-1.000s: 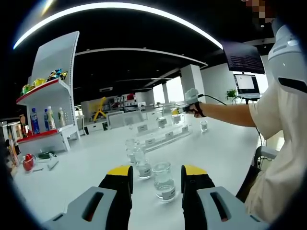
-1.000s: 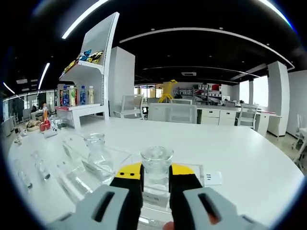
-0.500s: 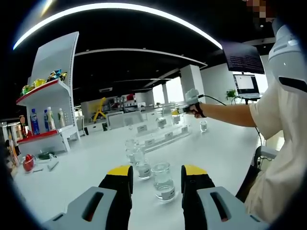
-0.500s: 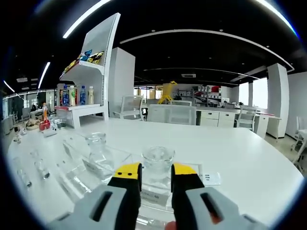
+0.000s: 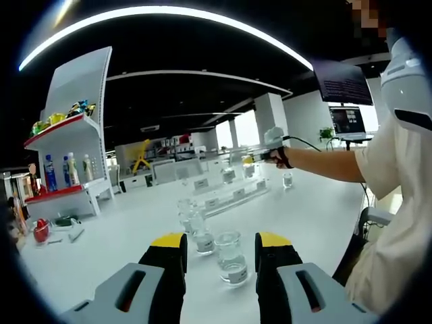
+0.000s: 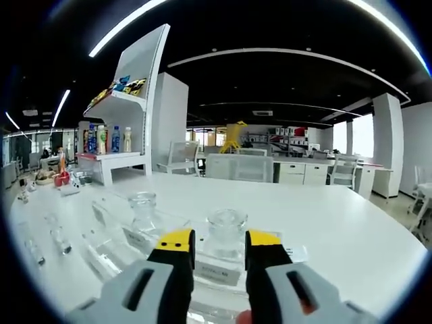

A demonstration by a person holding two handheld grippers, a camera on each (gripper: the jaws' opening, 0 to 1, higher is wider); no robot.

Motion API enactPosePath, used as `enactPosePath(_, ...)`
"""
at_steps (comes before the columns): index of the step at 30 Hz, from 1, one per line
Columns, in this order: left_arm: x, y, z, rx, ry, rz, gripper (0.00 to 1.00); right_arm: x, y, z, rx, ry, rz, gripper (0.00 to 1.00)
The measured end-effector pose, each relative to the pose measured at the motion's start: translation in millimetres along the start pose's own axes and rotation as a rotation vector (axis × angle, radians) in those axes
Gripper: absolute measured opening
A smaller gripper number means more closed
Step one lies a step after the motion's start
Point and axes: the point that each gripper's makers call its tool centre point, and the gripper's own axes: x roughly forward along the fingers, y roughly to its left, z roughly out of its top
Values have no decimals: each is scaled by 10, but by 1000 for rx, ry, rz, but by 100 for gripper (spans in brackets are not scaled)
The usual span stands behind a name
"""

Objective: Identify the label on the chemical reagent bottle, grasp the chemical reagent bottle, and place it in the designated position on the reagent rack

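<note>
Right gripper (image 6: 219, 246): jaws standing parted, gripping nothing, either side of a reagent bottle (image 6: 226, 229) that is sitting on the clear acrylic reagent rack (image 6: 118, 226), likely just delivered. Left gripper (image 5: 220, 244): likewise spread and empty, hovering over labelled glass bottles (image 5: 230, 256) waiting on the white table (image 5: 121, 233).

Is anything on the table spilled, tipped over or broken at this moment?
Nothing stands out. The reagent bottles near the left hand-held gripper stand upright, the two bottles on the clear reagent rack are upright too, and the white table shows no spill.
</note>
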Motion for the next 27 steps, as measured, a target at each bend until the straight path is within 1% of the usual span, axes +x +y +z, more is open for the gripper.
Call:
enactPosePath(5, 5, -13, 0, -1, 0, 2, 40, -127, -18, 90, -7, -20, -10, 30)
enactPosePath(10, 5, -44, 34, 2, -11, -1, 40, -289, 65, 178, -12, -39, 11, 30)
enactPosePath(12, 5, -56, 44, 2, -15, -2, 40, -372, 108, 187, -29, -40, 18, 30)
enactPosePath(15, 3, -79, 35, 8, -12, -2, 40, -461, 102, 156, -63, -34, 12, 30)
enactPosePath(19, -8, -111, 8, 20, 1, -1, 40, -592, 88, 129, -61, -32, 12, 30)
enactPosePath(22, -54, -140, 40, 21, -12, -7, 40, -703, 76, 167, -52, -44, 9, 30)
enactPosePath(27, -122, -109, 74, 20, -29, 7, 40, -917, 112, 246, -55, -64, 13, 29)
